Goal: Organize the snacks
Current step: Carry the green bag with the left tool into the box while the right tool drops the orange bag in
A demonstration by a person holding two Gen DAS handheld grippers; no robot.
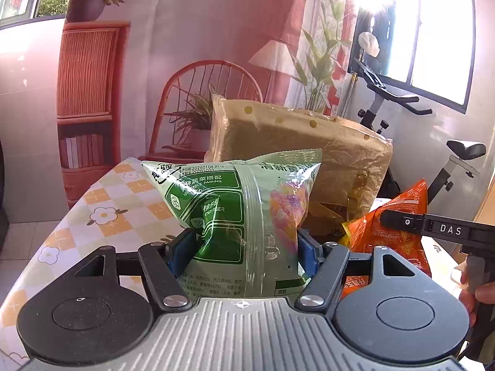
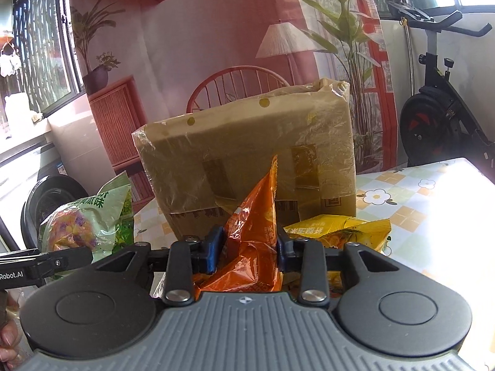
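My left gripper [image 1: 244,247] is shut on a green snack bag [image 1: 235,191], its blue pads pinching the bag's lower half so the bag stands up above the table. My right gripper [image 2: 249,247] is shut on a crumpled orange snack bag [image 2: 253,225], which rises in a point between the pads. The orange bag [image 1: 399,247] also shows at the right of the left wrist view, and the green bag [image 2: 89,216] at the left of the right wrist view. A yellow snack bag [image 2: 340,232] lies on the table just right of the right gripper.
A tall cardboard box wrapped in clear film [image 2: 247,148] stands right behind both bags on the flower-checked tablecloth [image 2: 417,204]. An exercise bike [image 2: 439,114] stands beyond the table's right side. A person's hand [image 1: 476,293] holds the right gripper's handle.
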